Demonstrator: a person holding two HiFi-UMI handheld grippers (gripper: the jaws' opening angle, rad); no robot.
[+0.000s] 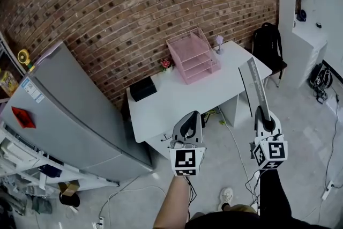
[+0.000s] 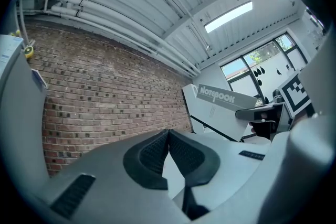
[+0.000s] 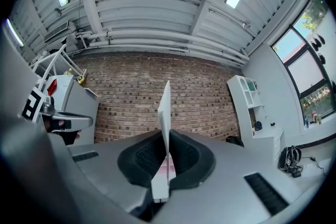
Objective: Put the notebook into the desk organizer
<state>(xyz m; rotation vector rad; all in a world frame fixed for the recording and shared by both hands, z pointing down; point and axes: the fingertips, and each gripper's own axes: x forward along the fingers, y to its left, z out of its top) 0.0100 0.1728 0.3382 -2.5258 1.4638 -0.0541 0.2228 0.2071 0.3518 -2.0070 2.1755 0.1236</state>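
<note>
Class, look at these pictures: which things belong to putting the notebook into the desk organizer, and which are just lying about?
Job in hand: notebook; right gripper, shut on it; pink desk organizer; white desk.

Lying about: black box; small flower pot; backpack; left gripper, shut and empty.

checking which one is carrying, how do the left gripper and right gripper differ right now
The right gripper is shut on the white notebook, held upright on edge; the left gripper is shut on nothing. In the head view the left gripper overlaps the near edge of the white desk, while the right gripper is over floor beside it. Both point toward the brick wall.
</note>
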